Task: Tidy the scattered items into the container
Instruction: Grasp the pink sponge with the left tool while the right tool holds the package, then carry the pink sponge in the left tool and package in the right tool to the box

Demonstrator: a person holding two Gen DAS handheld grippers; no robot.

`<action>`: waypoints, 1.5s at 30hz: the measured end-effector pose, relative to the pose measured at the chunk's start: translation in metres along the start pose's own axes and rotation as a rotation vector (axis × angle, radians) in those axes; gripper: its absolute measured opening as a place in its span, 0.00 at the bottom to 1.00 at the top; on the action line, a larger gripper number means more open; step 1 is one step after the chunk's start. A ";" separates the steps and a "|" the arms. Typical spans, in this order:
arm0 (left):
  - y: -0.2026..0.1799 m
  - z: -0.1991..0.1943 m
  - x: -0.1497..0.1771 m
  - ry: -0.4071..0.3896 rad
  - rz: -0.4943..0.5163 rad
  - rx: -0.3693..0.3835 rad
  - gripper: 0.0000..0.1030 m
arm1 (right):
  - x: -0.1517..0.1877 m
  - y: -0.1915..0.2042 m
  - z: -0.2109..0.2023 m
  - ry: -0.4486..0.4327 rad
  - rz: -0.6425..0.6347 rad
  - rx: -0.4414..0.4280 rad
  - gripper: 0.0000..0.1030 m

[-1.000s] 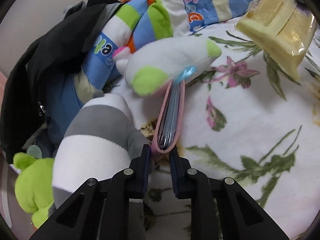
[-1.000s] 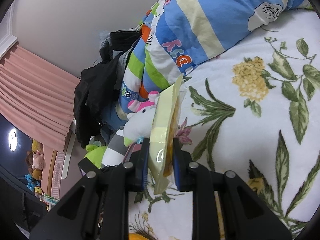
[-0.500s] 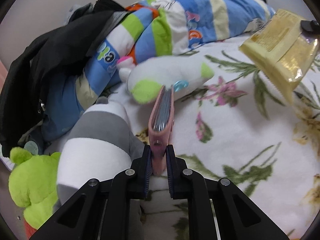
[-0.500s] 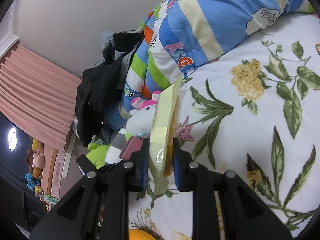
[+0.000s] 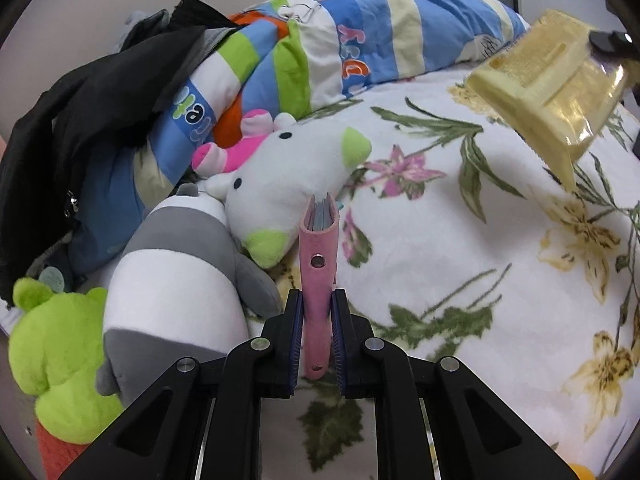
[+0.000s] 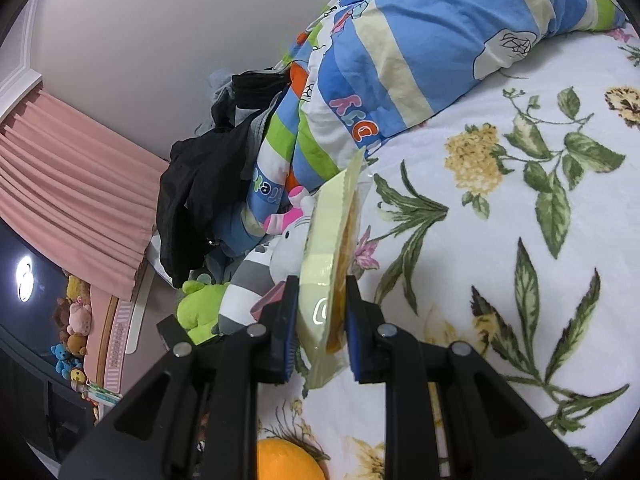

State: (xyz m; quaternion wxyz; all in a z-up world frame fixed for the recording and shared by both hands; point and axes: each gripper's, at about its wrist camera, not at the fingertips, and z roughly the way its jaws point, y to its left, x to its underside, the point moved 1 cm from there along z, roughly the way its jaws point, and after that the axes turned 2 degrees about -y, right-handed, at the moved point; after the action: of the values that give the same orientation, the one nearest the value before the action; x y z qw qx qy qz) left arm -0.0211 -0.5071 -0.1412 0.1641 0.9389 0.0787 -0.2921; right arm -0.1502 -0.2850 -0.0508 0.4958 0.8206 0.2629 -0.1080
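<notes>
Bedroom, w/ a bed under a white floral blanket (image 5: 460, 264) as the work surface. From the tools outward: my left tool (image 5: 316, 344) is pressed together on a pink notebook (image 5: 318, 276), pads on both sides of its cover, page edges pointing away from me, the whole thing held clear above the blanket. My right tool (image 6: 322, 328) is pinching a yellow snack packet (image 6: 332, 252) edge-on; the left view shows that same packet (image 5: 548, 92) hanging up at the right, off the bed.

Step in hand, as I read it: both pickups done, two items in the air, carry phase. No container visible in either view, so next move calls for finding the bin first, then bringing each tool over it and letting go one at a time. Packet is thin and floppy, so I'd keep the pinch firm till it's over the opening.

Further out: a white plush w/ green ears (image 5: 288, 176), a grey-and-white striped plush (image 5: 176, 280) and a green plush (image 5: 52, 344) lie just beside the notebook. Behind them a striped cartoon duvet (image 5: 360, 40) and a black jacket (image 5: 80, 100), bunched against the wall. An orange (image 6: 286, 462) sits on the blanket near the right tool. Pink curtain (image 6: 68, 188) and a shelf of small toys (image 6: 74, 332) off to the left of the room.
</notes>
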 end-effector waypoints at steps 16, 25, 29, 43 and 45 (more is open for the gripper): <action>0.002 -0.020 -0.005 -0.035 -0.038 0.034 0.13 | 0.003 0.009 -0.019 -0.011 -0.015 0.007 0.20; -0.015 -0.057 -0.019 -0.080 0.007 0.050 0.13 | 0.004 0.025 -0.054 -0.050 -0.034 0.009 0.20; -0.025 -0.069 -0.020 -0.083 0.020 0.053 0.12 | 0.005 0.027 -0.072 -0.067 -0.034 0.000 0.20; -0.131 -0.172 -0.072 -0.199 0.185 0.136 0.12 | 0.017 0.021 -0.197 -0.188 -0.031 0.033 0.20; -0.153 -0.188 -0.081 -0.219 0.208 0.159 0.12 | 0.022 0.017 -0.226 -0.209 -0.032 0.050 0.20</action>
State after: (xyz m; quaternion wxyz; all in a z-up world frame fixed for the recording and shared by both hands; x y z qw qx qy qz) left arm -0.0265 -0.3017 0.0114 0.1264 0.9145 -0.0608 -0.3795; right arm -0.1414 -0.0875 0.0624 0.4980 0.8126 0.2203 -0.2076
